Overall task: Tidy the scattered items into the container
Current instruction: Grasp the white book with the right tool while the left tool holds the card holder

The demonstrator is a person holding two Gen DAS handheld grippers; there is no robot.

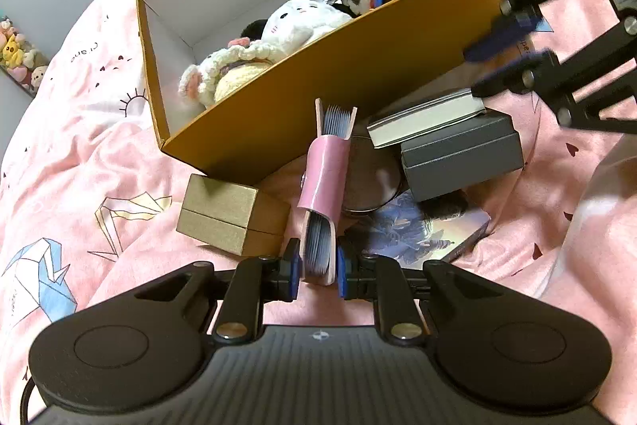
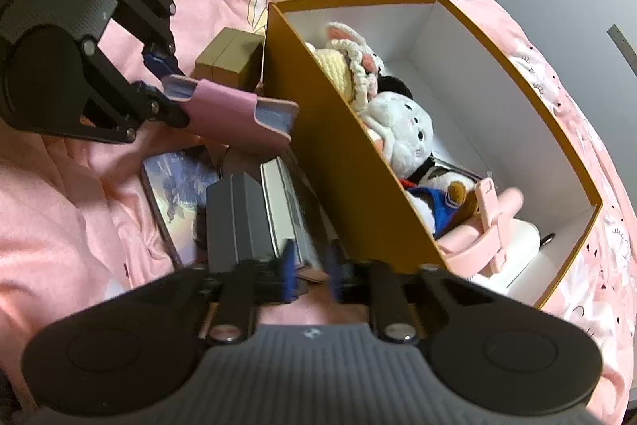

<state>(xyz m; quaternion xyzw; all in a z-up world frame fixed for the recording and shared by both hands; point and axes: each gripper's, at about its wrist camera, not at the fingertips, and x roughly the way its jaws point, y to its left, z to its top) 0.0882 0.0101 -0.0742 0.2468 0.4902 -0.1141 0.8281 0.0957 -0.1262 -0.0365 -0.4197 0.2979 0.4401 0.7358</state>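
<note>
The left gripper (image 1: 317, 267) pinches one end of the pink card holder (image 1: 324, 182), whose long axis points toward the yellow box (image 1: 338, 98) just ahead, while the right gripper (image 2: 311, 267) stands slightly parted beside a white book (image 2: 284, 202).

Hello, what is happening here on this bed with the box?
A person is tidying loose items into the orange box on the pink bedding. The left gripper is shut on a pink card holder outside the box. The right gripper hovers open over the grey box and a white-edged book. Plush toys are already inside.
</note>
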